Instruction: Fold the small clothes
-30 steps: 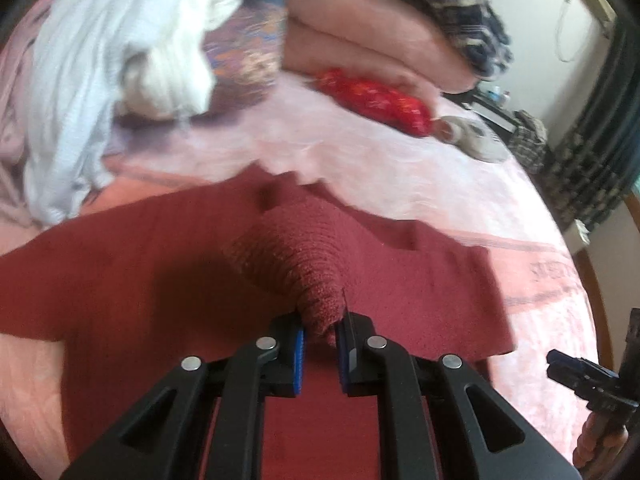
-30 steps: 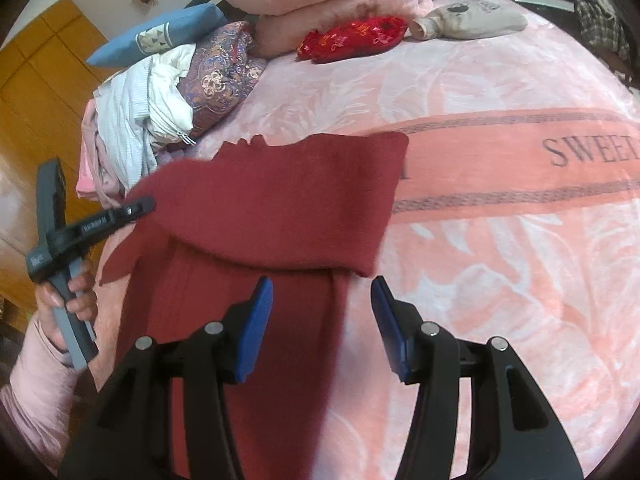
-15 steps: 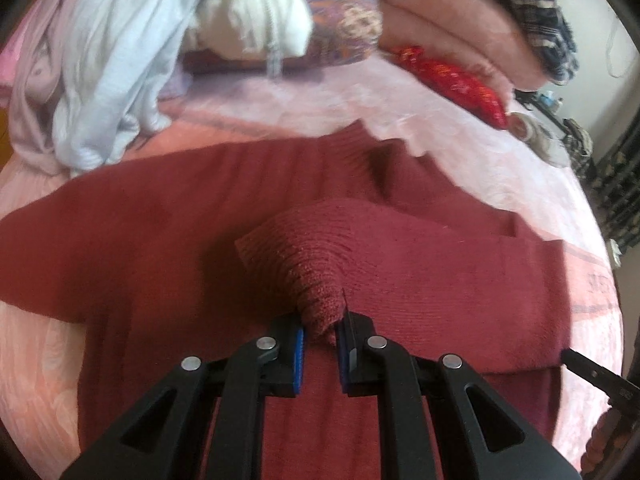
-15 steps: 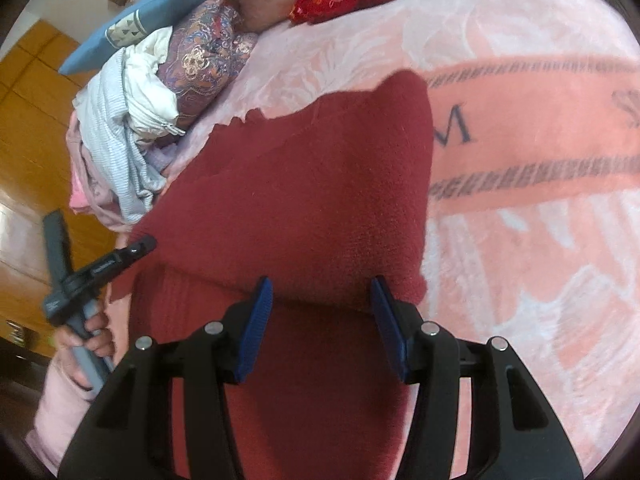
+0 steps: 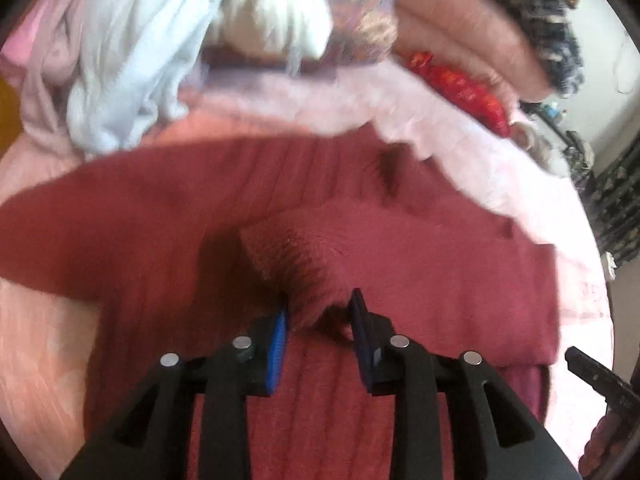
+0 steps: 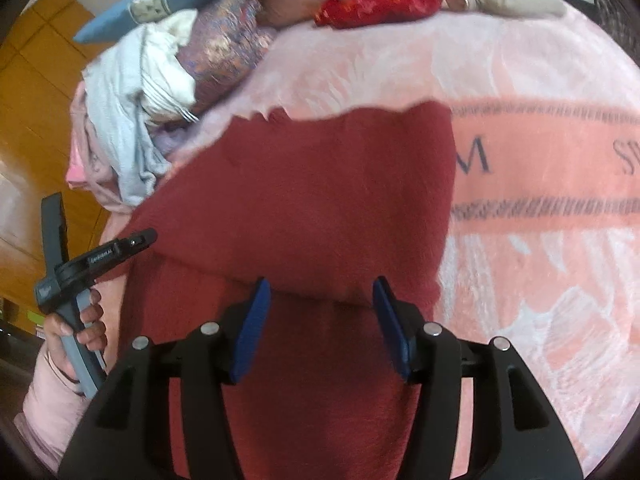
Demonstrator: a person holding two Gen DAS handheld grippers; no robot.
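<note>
We saw a dark red knit sweater [image 6: 320, 200] spread on the pink blanket [image 6: 540, 280], sleeve folded across, left gripper [image 5: 318, 330] jaws opening around its ribbed cuff [image 5: 296, 256], right gripper [image 6: 320, 320] jaws parting, empty, over the fold.

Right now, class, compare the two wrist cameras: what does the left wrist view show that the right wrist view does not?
Only the left wrist view shows the ribbed cuff lying between the left gripper, whose jaws are opening, and a dark checked cloth on the stacked bedding.

Only the right wrist view shows the hand on the left gripper's handle, a blue pillow, the lettering on the blanket, and the right gripper open over the fold.

Both show the red sweater, the pale clothes pile and a red patterned cushion.
</note>
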